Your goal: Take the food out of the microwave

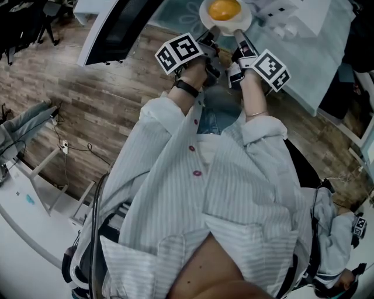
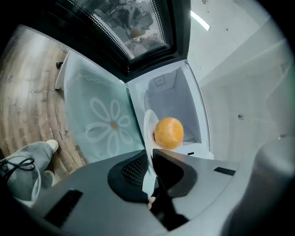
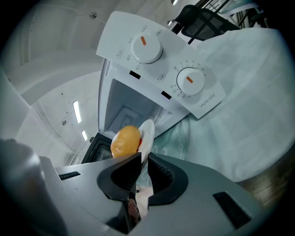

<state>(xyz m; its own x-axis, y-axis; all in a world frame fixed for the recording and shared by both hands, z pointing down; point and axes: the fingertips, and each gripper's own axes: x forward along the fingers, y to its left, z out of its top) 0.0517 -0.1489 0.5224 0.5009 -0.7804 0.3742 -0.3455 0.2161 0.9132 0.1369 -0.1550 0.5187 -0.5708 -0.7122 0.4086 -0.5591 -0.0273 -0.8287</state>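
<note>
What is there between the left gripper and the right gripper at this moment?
A white plate carrying a round orange food. The left gripper and right gripper each clamp its rim from opposite sides, as the head view shows.

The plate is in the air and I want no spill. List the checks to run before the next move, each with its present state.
1. Left tongs shut on the white round plate rim: ok.
2. Right tongs shut on the same rim: ok.
3. Round orange food seated on the plate: ok.
4. Plate level: cannot tell.
5. Dark-windowed microwave door swung clear: ok.
6. Pale flowered tablecloth in view for landing: ok.
</note>
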